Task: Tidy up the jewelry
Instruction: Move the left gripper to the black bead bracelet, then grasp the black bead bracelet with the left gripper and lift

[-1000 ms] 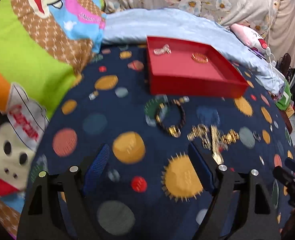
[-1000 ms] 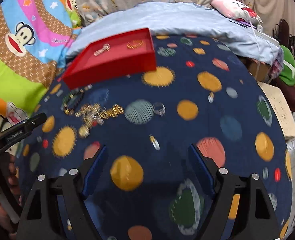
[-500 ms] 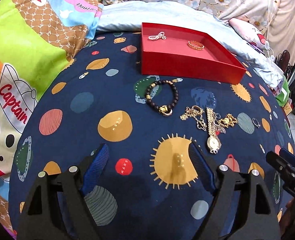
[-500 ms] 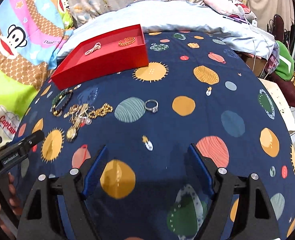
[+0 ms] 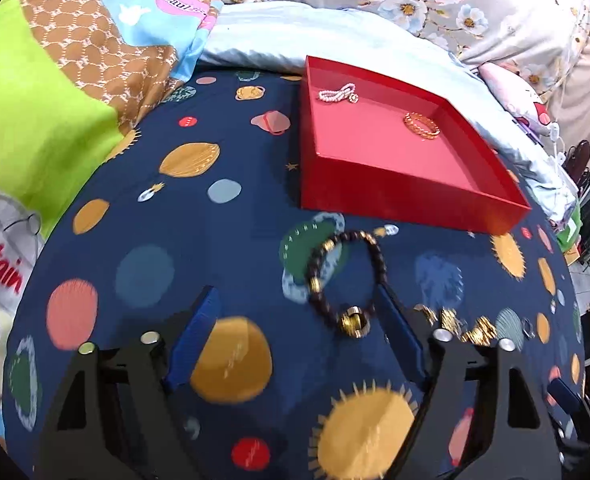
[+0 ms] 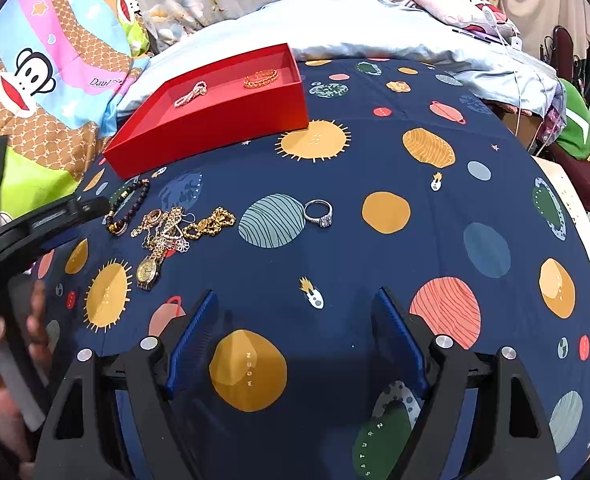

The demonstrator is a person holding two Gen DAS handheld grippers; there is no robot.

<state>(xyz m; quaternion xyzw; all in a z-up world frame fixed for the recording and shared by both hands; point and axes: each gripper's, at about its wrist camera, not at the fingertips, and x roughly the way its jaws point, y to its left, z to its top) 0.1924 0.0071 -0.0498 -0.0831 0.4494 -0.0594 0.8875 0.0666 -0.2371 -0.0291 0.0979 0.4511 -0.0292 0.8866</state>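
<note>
On the planet-print bedsheet (image 5: 143,272) before the red tray (image 5: 399,196), your spread left claw (image 5: 295,328) nears the limp, light beaded bracelet (image 5: 347,276); pinch its bead strand, not the gold charm.

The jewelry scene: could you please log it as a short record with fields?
tray: red, on planet-print cloth
in tray: pearl bracelet; gold bracelet
on cloth: bead bracelet; gold pile with watch; ring
left gripper: open, beside bead bracelet
right gripper: open, holding nothing
</note>
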